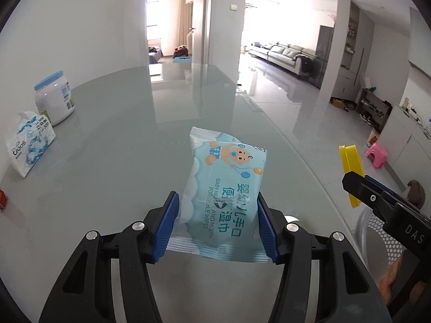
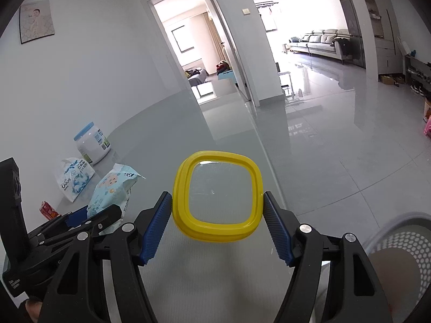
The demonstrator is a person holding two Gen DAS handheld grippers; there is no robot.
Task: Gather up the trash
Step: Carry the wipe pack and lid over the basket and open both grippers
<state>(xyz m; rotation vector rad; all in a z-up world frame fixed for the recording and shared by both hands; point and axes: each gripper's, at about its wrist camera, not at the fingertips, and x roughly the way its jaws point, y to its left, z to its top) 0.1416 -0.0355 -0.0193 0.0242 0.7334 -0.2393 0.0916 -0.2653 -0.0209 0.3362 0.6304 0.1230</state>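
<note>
Blue pads of the left tool (image 1: pixel 216 224) were clamped on a pale blue pack of baby wipes (image 1: pixel 225 191), held up above the grey desk (image 1: pixel 113 134). Beside it, the right tool (image 2: pixel 217 226) gripped a yellow-rimmed lid (image 2: pixel 216 195) by its sides, near a white mesh basket (image 2: pixel 401 245).

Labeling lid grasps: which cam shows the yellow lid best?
Right wrist: the yellow lid shows face-on, whole rim and clear centre, clamped between the right hand-held gripper pads. Left wrist catches only its thin edge, partly behind that gripper.
</note>
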